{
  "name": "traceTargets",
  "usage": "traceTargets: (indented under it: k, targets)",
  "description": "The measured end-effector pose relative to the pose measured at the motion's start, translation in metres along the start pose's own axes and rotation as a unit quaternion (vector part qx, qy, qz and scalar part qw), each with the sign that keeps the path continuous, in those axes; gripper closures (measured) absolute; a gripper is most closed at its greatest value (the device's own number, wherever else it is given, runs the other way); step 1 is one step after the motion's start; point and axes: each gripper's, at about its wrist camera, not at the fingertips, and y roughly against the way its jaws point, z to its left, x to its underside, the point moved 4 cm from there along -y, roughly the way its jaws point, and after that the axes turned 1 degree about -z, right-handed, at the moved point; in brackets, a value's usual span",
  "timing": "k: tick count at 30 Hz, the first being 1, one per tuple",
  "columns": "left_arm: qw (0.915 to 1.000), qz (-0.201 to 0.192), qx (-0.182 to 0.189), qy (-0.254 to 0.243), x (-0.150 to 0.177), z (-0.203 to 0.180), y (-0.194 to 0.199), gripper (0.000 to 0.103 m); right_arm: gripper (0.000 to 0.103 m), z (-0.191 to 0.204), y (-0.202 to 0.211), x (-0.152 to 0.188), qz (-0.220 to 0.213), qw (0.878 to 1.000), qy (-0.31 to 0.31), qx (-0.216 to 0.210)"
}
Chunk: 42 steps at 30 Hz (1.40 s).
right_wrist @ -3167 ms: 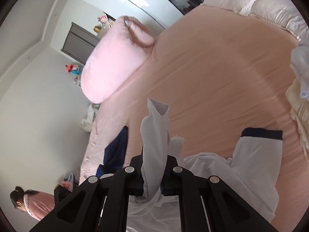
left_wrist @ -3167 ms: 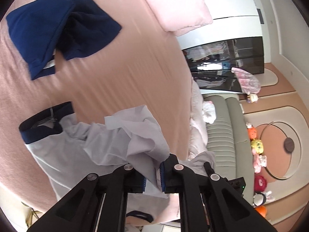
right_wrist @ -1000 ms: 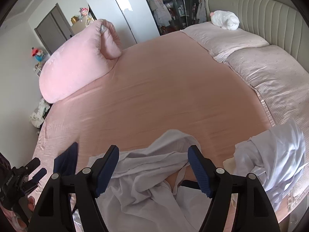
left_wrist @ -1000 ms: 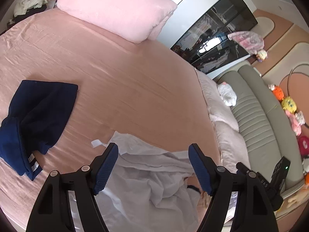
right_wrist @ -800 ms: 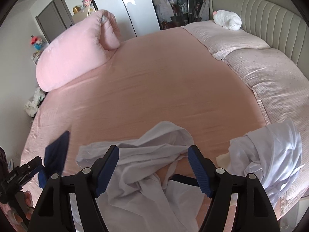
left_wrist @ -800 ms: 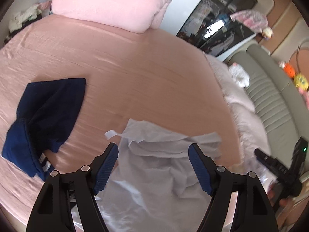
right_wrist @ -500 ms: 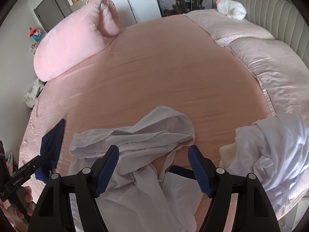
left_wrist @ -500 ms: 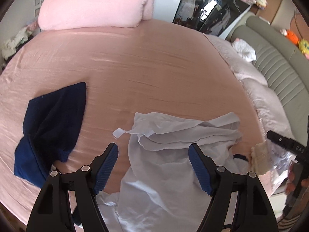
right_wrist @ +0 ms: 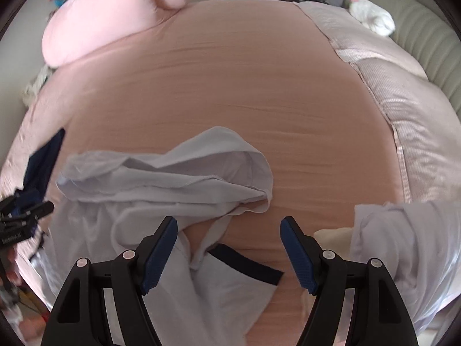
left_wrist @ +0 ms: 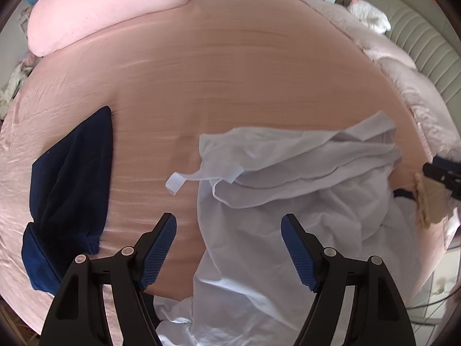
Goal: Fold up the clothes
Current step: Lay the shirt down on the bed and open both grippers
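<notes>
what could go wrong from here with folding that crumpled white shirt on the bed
The crumpled white shirt lies in overlapping layers, so a pinch may catch several at once and fold unevenly. Its lower part hangs over the edge of the pink bed sheet, so a tug could slide it off. Both the left gripper and right gripper are open, holding nothing.

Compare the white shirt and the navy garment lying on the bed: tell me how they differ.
The white shirt is pale and thin, spread wide and rumpled in front of the left tongs; the navy garment is dark, thicker-looking and bunched into a narrower heap to the left. The shirt carries a navy-trimmed cuff; the navy garment is one colour. Both lie unfolded on the pink sheet, untouched by either open tongs.
</notes>
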Motion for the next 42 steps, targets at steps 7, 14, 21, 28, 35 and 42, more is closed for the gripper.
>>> traceTargets:
  k: [7,14,21,28,35,42]
  targets:
    - [0.9989,0.01,-0.031,-0.033,0.01,-0.003,-0.009,0.029,0.03,-0.005,-0.01,0.003,0.047,0.997,0.034,-0.043]
    - [0.9947,0.014,-0.073,-0.07,0.005,0.001,-0.028,0.029,0.03,0.003,-0.031,0.004,0.069,0.993,0.096,0.015]
    - [0.9888,-0.009,-0.095,-0.115,-0.003,-0.004,-0.036,0.029,0.03,0.013,-0.028,0.002,0.065,0.994,0.088,0.013]
    - [0.9793,-0.01,-0.107,-0.171,0.0,-0.018,-0.039,0.029,0.03,0.025,-0.012,-0.004,0.058,0.993,0.103,-0.003]
    - [0.9651,-0.001,-0.13,-0.228,-0.005,-0.023,-0.047,0.029,0.03,0.026,-0.016,-0.019,0.103,0.98,0.158,0.059]
    - [0.9573,0.021,-0.148,-0.248,-0.015,-0.022,-0.066,0.029,0.03,0.031,-0.055,-0.029,0.153,0.96,0.201,0.117]
